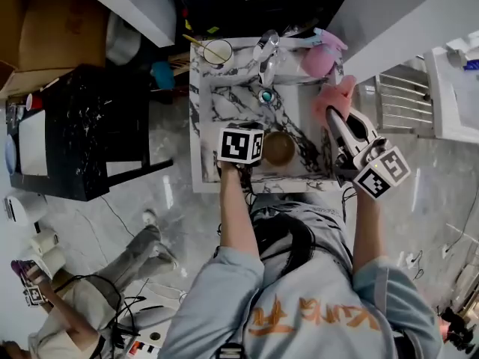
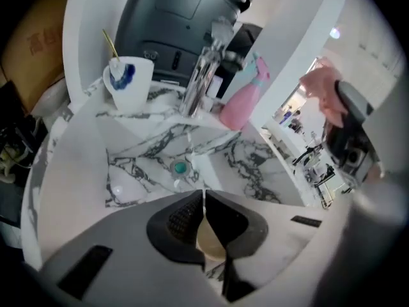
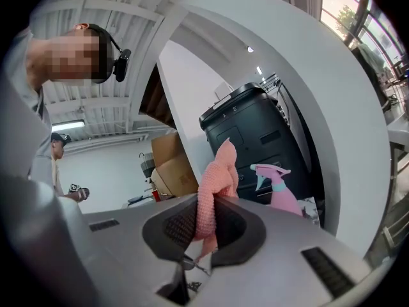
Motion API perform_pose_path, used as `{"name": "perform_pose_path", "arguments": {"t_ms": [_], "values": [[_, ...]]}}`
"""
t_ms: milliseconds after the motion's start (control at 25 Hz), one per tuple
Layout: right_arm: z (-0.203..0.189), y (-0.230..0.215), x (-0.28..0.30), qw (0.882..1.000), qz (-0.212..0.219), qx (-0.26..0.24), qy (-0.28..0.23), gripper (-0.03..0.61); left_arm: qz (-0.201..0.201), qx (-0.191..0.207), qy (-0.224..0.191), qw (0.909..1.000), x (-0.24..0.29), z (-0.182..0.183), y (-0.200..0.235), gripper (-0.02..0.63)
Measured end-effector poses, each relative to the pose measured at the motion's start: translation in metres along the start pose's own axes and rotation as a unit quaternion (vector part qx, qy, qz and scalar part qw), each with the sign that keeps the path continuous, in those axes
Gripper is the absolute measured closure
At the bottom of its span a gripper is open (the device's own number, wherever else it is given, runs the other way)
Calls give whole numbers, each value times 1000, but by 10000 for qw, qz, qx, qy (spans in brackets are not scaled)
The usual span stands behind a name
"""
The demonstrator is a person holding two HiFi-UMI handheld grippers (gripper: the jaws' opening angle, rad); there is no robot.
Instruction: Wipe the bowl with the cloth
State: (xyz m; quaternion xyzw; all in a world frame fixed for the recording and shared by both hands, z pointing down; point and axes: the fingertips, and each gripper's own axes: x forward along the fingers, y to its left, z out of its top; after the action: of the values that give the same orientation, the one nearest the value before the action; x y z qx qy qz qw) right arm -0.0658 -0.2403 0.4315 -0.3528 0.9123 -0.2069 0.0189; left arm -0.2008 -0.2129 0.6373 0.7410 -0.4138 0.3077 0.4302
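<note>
A small brown bowl (image 1: 281,148) sits low in the marble sink (image 1: 224,99), near its front wall. My left gripper (image 1: 258,149) is at the bowl's left side, under its marker cube. In the left gripper view the jaws of that gripper (image 2: 204,200) are almost together, with the bowl's tan wall (image 2: 209,240) pinched between them. My right gripper (image 1: 331,118) hovers over the sink's right rim, shut on a pink cloth (image 1: 333,96) that sticks up past its jaws. In the right gripper view the cloth (image 3: 217,178) fills the gap of that gripper (image 3: 208,216).
A chrome faucet (image 1: 267,51), a pink spray bottle (image 1: 320,57) and a white cup (image 1: 218,51) stand on the sink's back ledge. The green drain (image 1: 266,96) lies mid-basin. A black cabinet (image 1: 75,133) stands left, a wire rack (image 1: 400,99) right. Another person (image 1: 90,298) crouches lower left.
</note>
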Motion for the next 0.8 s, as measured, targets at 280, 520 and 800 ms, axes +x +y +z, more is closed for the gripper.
{"name": "perform_pose_path", "arguments": {"t_ms": [280, 520, 800], "values": [[26, 9, 29, 9992, 15, -335, -216, 529, -55, 393, -1648, 9855, -80, 80, -9, 586], [52, 6, 46, 9971, -412, -570, -285, 529, -118, 433, -3249, 9447, -152, 136, -22, 589], [96, 12, 50, 9881, -826, -1108, -671, 529, 671, 873, -4555, 8834, -217, 180, -35, 589]]}}
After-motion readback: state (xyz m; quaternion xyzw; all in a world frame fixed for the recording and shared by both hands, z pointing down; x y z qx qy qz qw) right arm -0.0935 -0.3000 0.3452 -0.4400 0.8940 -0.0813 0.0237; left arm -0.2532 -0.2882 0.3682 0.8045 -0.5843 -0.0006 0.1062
